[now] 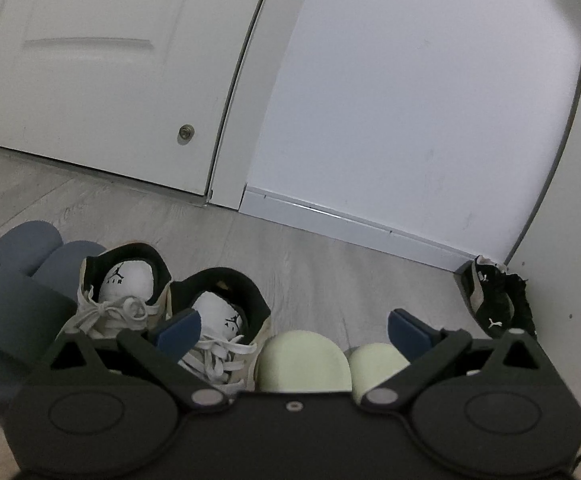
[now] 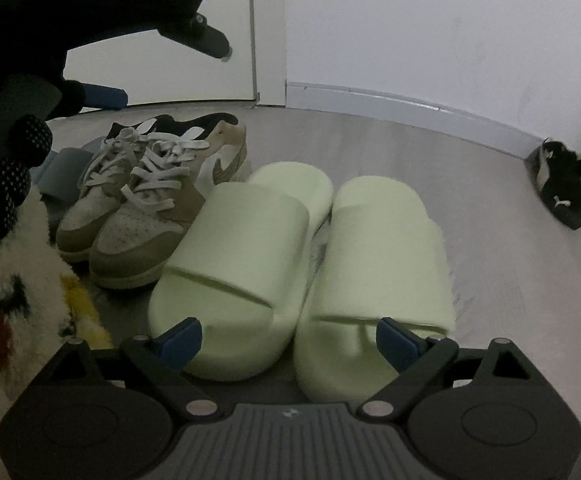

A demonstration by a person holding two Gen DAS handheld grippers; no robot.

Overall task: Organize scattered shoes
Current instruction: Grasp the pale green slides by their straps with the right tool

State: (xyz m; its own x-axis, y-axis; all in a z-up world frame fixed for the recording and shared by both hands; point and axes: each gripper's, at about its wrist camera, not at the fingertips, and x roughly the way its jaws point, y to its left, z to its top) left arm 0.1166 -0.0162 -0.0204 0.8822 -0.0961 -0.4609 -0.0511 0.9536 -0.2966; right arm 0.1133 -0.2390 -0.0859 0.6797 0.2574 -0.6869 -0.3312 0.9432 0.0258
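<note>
Two pale green slides [image 2: 302, 256] lie side by side on the grey floor, toes toward my right gripper [image 2: 290, 336], which stands open just in front of them with nothing held. Left of them sits a pair of beige-and-white sneakers [image 2: 142, 200]. My left gripper [image 1: 294, 326] hangs open above the row; the green slides' heels [image 1: 306, 364] show between its fingers and the sneakers [image 1: 178, 304] lie by its left finger. Blue-grey slides [image 1: 22, 280] sit at the far left. A black sneaker pair [image 2: 566, 192] lies apart in the right corner.
A white door [image 1: 102, 80] and a white wall with baseboard [image 1: 350, 220] close off the floor behind the shoes. A fluffy patterned sleeve [image 2: 18, 280] and a dotted glove [image 2: 6, 172] fill the left of the right wrist view. Bare floor [image 2: 470, 168] lies between the slides and the black sneakers.
</note>
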